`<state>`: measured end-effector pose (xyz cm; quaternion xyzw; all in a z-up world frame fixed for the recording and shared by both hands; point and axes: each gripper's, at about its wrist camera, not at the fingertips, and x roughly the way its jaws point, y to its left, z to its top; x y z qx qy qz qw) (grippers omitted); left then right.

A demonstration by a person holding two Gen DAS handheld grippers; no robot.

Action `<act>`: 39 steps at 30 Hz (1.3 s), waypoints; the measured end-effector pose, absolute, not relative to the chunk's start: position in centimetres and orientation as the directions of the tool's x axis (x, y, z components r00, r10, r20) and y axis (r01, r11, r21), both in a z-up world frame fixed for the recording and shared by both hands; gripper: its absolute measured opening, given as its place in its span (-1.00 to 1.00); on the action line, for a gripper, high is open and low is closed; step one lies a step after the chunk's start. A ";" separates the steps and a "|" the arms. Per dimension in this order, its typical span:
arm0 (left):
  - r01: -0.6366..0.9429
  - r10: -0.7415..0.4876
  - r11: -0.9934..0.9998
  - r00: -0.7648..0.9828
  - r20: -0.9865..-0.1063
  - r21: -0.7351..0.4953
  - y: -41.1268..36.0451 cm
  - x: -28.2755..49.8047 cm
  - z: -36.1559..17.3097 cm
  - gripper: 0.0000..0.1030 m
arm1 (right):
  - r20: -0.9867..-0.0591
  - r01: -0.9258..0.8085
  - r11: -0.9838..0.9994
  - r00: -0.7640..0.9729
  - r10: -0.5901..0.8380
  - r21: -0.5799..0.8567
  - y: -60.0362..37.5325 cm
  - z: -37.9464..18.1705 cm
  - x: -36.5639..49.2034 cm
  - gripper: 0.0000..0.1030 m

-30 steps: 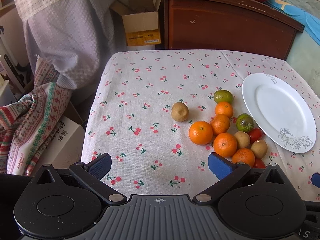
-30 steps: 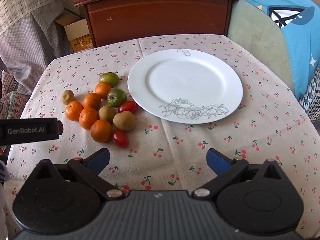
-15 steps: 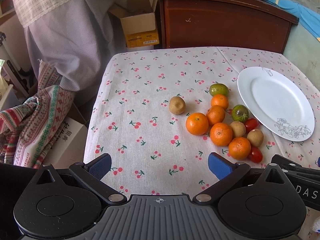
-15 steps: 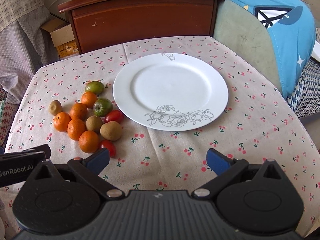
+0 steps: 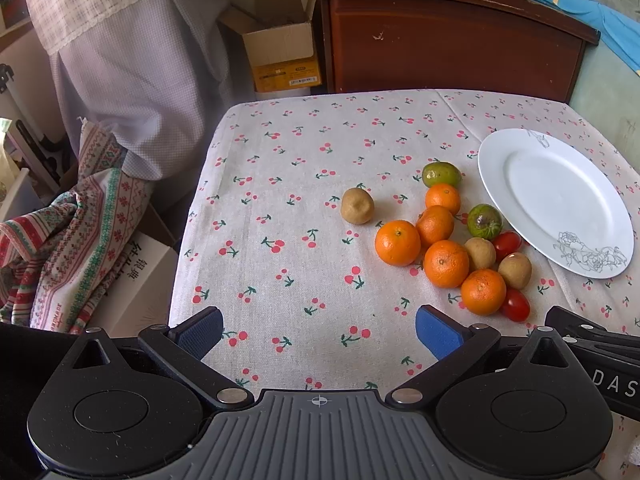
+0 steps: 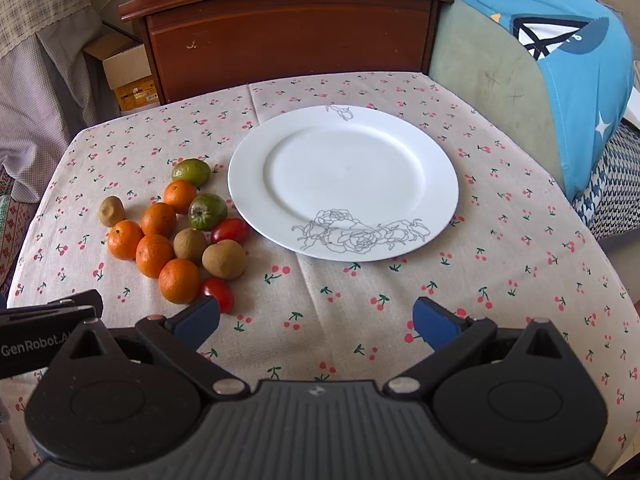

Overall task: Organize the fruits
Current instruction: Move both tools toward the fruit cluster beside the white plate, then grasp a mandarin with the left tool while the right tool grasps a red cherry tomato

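A pile of fruit lies on the cherry-print tablecloth (image 5: pixel 280 208): several oranges (image 5: pixel 397 242) (image 6: pixel 179 281), brown kiwis (image 5: pixel 357 205) (image 6: pixel 224 259), green fruits (image 5: pixel 441 174) (image 6: pixel 207 211) and red tomatoes (image 5: pixel 515 305) (image 6: pixel 218 294). An empty white plate (image 5: pixel 552 200) (image 6: pixel 344 180) with a flower drawing lies right of the pile. My left gripper (image 5: pixel 318 330) is open and empty above the near cloth, left of the pile. My right gripper (image 6: pixel 316 320) is open and empty, near the front of the plate.
A dark wooden cabinet (image 6: pixel 288 36) stands behind the table. A cardboard box (image 5: pixel 280 52) and draped cloth (image 5: pixel 128 60) are at the back left. A patterned blanket (image 5: pixel 60 240) hangs off the left edge. A blue cushion (image 6: pixel 560 60) is on the right.
Both grippers have drawn back toward the near table edge and stayed open. The fruit and plate have not moved.
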<state>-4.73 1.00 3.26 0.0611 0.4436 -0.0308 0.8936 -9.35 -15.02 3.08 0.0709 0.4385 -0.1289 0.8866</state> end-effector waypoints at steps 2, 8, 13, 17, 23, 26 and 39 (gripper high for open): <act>0.110 0.000 0.990 0.604 -0.797 0.084 1.0 -4.7 3.2 0.98 | -0.797 0.290 0.957 0.579 -0.169 0.008 -15.0 3.1 -9.3 0.98; 0.109 -0.002 0.991 0.602 -0.798 0.080 1.0 -4.7 3.2 0.97 | -0.797 0.288 0.958 0.579 -0.172 0.003 -15.0 3.1 -9.3 0.98; 0.111 -0.009 0.991 0.598 -0.802 0.072 1.1 -4.7 3.1 0.97 | -0.797 0.288 0.958 0.580 -0.170 0.005 -14.9 3.1 -9.4 0.98; 0.118 -0.018 0.991 0.600 -0.800 0.067 1.1 -4.7 3.1 0.97 | -0.794 0.287 0.958 0.585 -0.164 0.013 -15.0 3.0 -9.5 0.98; 0.129 -0.069 0.992 0.615 -0.786 0.014 2.0 -4.7 3.6 0.99 | -0.767 0.253 0.962 0.637 -0.083 0.107 -16.3 3.3 -10.5 0.95; 0.103 -0.057 0.995 0.625 -0.779 0.010 3.0 -4.5 3.5 0.97 | -0.741 0.218 0.963 0.671 -0.030 0.159 -17.0 3.5 -11.3 0.94; 0.074 -0.074 0.997 0.653 -0.754 -0.034 4.6 -4.2 2.8 0.78 | -0.675 0.042 0.968 0.724 0.142 0.249 -15.4 2.0 -11.3 0.19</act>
